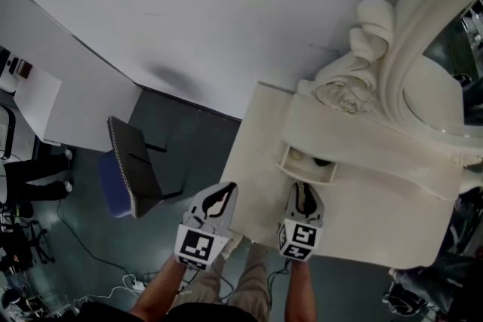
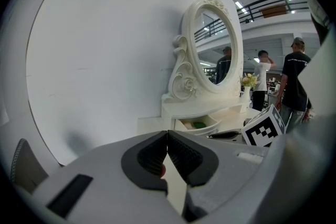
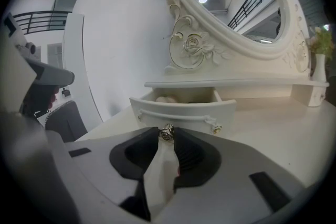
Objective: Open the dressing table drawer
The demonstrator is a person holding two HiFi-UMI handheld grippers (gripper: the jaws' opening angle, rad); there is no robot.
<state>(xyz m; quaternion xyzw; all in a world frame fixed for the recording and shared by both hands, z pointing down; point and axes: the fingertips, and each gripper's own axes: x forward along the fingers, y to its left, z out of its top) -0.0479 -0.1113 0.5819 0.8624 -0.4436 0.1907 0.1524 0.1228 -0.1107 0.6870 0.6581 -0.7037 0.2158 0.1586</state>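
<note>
The white dressing table [image 1: 392,215] carries an oval mirror [image 3: 236,2] with carved scrolls. Its small drawer [image 1: 308,162] [image 3: 184,110] stands pulled out, with pale and green items inside [image 2: 198,125]. My right gripper [image 1: 304,191] [image 3: 167,138] sits at the drawer front, its tips shut on the silver rose-shaped knob [image 3: 167,133]. My left gripper [image 1: 221,198] [image 2: 167,136] hangs off the table's left front edge. Its pads meet and hold nothing. The right gripper's marker cube [image 2: 262,131] shows in the left gripper view.
A dark chair with a blue seat [image 1: 132,166] stands on the floor left of the table. A white desk [image 1: 38,98] lies further left, and cables [image 1: 128,283] run over the floor. A small vase of flowers [image 3: 319,71] stands on the tabletop's right. People [image 2: 294,81] stand behind.
</note>
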